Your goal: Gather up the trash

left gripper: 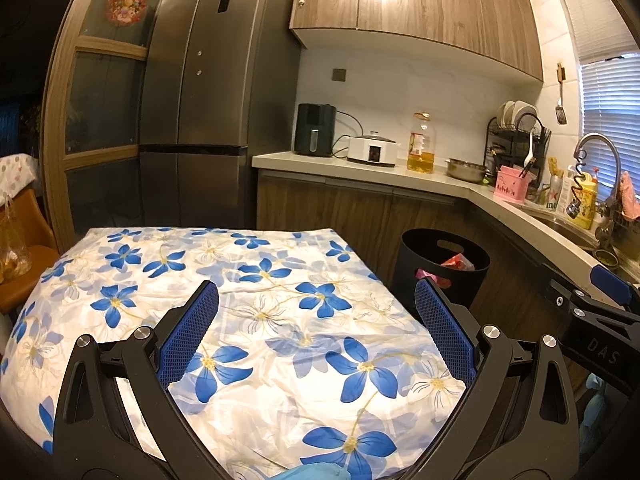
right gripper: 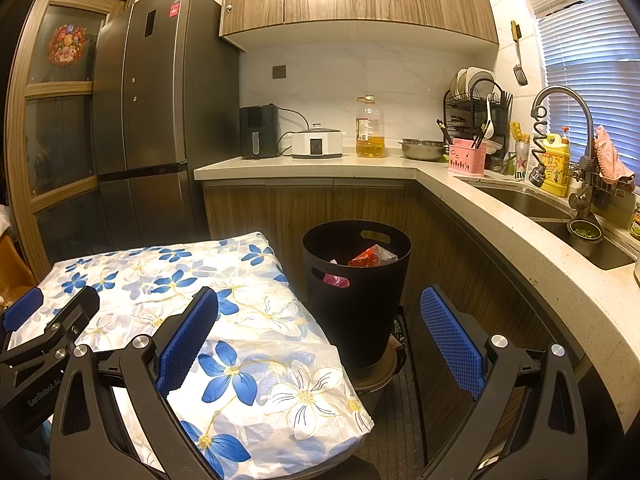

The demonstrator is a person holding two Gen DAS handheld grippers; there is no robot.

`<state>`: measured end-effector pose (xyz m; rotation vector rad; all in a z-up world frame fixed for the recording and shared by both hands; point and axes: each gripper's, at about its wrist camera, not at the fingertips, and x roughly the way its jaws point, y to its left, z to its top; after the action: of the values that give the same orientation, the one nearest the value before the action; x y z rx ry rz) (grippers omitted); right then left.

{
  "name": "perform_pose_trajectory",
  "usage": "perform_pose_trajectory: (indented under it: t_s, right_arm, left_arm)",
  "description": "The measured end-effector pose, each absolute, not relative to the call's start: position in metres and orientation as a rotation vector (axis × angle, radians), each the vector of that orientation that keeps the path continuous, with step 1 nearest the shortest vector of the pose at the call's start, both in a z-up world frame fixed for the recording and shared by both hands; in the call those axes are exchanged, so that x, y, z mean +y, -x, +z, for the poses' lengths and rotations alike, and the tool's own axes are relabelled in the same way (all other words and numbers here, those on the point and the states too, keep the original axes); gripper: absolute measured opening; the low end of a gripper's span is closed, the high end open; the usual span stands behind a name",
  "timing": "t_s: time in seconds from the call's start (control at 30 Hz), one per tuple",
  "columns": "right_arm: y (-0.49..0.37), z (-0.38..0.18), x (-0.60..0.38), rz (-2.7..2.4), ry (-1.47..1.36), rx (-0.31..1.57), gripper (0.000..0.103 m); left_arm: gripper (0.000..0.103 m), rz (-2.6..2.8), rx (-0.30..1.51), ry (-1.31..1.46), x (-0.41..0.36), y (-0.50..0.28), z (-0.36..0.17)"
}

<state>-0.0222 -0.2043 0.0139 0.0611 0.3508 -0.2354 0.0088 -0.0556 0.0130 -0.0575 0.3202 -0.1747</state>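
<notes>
Kitchen, wood cabinets, item by item. Black trash bin: on the floor between the flowered tablecloth and the L-shaped counter; red and pink wrappers inside. My left claw: spread wide over the cloth, holding nothing. My right claw: spread wide, empty, facing the bin. Counter: oil bottle, steel bowl, dish rack. Refrigerator at left.

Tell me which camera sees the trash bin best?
The right wrist view. There the bin shows almost whole, with red trash inside. In the left wrist view the bin sits farther off, its lower part hidden behind the left gripper and table.
</notes>
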Motion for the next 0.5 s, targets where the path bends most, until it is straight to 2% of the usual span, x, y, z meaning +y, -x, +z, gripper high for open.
perform_pose_trajectory:
  t_s: [0.5]
  right_arm:
    - [0.0224, 0.0159, -0.204, -0.238, -0.066, 0.349, 0.098]
  left_arm:
    - [0.093, -0.182, 0.324, 0.04, -0.0599, -0.0079, 0.0107]
